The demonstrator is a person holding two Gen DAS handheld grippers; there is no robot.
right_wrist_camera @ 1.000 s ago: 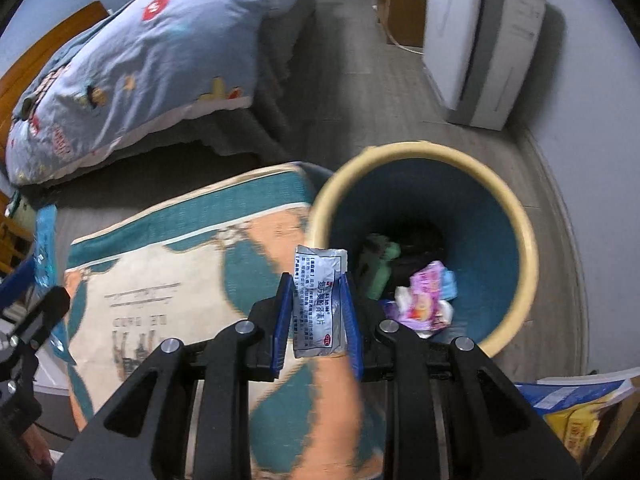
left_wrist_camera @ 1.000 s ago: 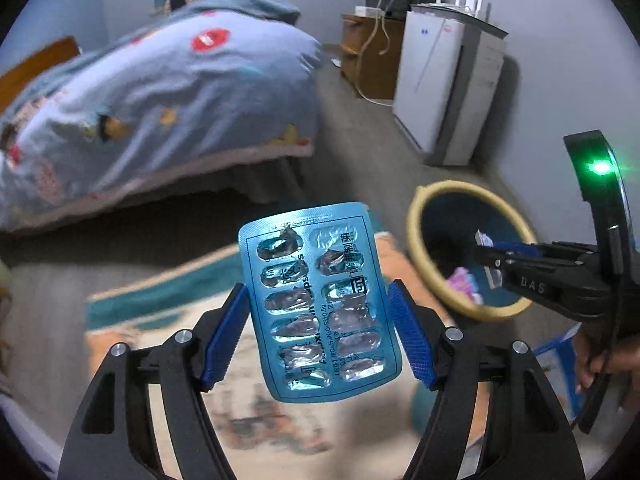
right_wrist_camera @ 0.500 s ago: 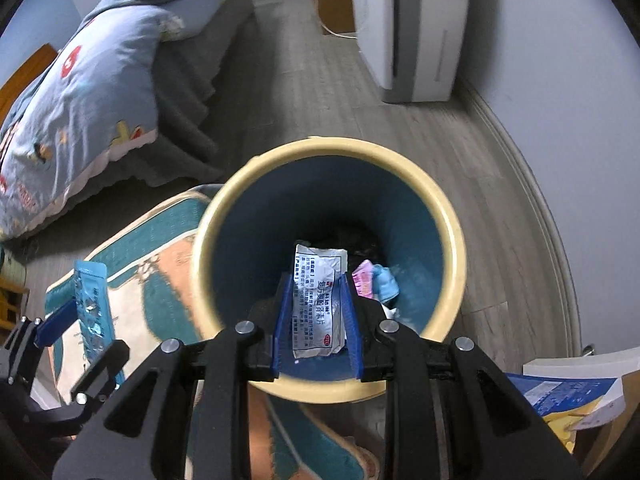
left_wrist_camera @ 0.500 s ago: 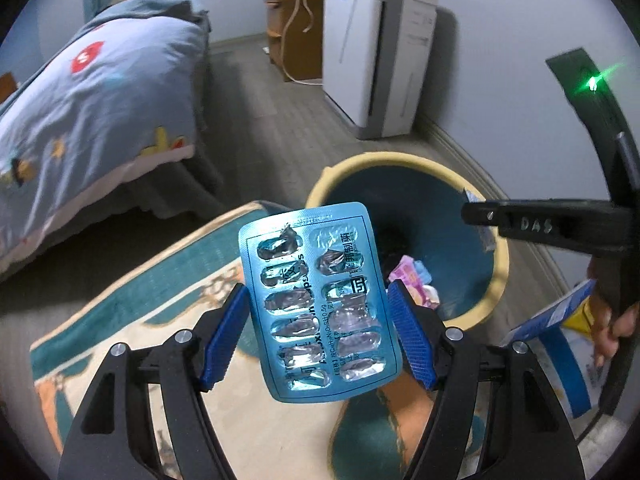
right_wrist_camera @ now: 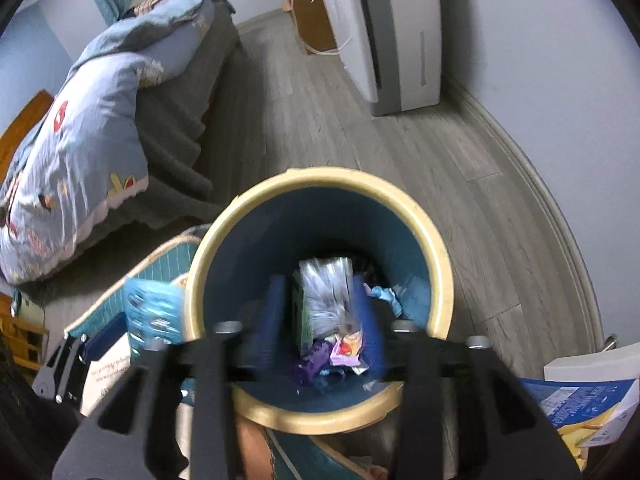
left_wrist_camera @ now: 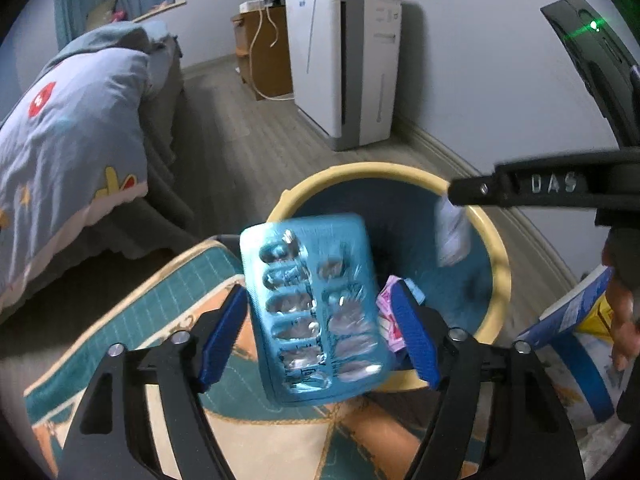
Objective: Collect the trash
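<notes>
Trash fills the bottom of the bin (right_wrist_camera: 320, 420), a blue tub with a cream rim that stands on the grey floor (right_wrist_camera: 400, 148) at the edge of a teal and orange rug (left_wrist_camera: 176, 296). In the left wrist view the left gripper (left_wrist_camera: 320, 332) has its blue pads (left_wrist_camera: 224, 332) spread, and the blister pack (left_wrist_camera: 316, 316) sits between them, blurred and tilted; whether either pad touches it cannot be told. The pack hangs over the near rim, partly above the rug. The right gripper (right_wrist_camera: 320, 316) is over the mouth of the bin, its fingers apart and smeared by motion, and the sachet (right_wrist_camera: 326, 300) shows between them, streaked, with a gap on each side. From the left view the same sachet (left_wrist_camera: 452, 236) appears below the right gripper's tip, inside the rim. Pink and purple wrappers (right_wrist_camera: 340, 354) lie in the bin. A bed (right_wrist_camera: 80, 136) stands to the left, a white appliance (left_wrist_camera: 344, 60) against the wall (left_wrist_camera: 480, 60), and a blue book (right_wrist_camera: 580, 400) lies at the right.
</notes>
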